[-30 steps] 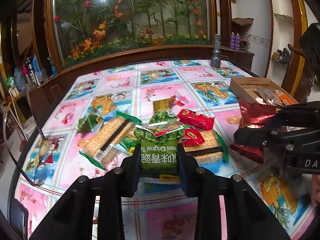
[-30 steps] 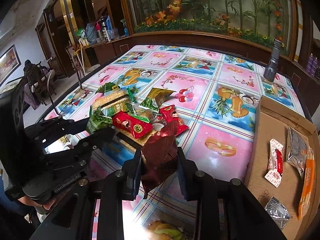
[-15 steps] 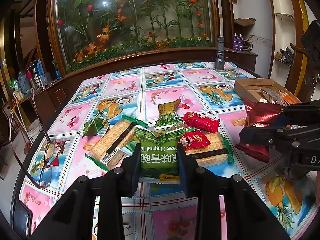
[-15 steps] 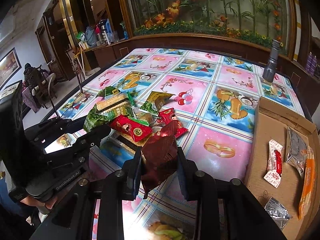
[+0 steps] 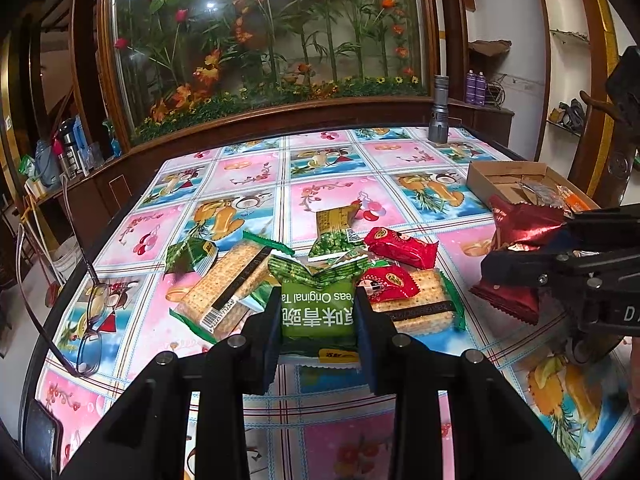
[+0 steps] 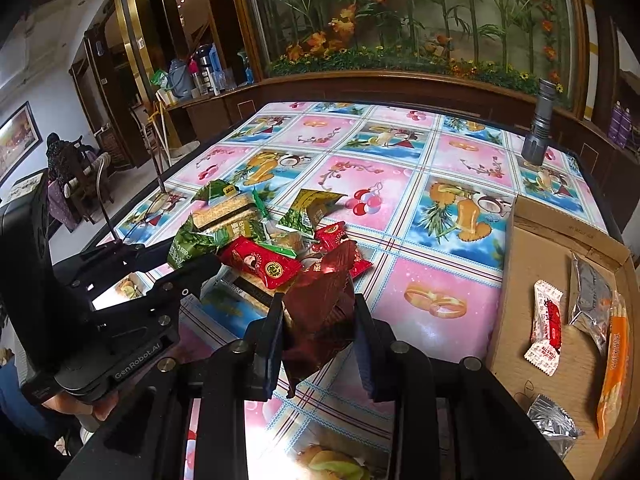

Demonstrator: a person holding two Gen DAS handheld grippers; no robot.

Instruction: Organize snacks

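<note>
The tablecloth is checked in pink and blue squares printed with fruit, rings and cherries. One packet is green with white lettering, another dark red foil. The box is plain brown, holding an orange packet.

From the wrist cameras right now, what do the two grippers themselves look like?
Both are matte black, angular bodies with silver bolt heads along the fingers. The left gripper has flat dark-blue pads; so does the right gripper. Seen from the right wrist, the left body carries white "GenRobot.AI" lettering. No cables show. A hand under that body is barely visible.
</note>
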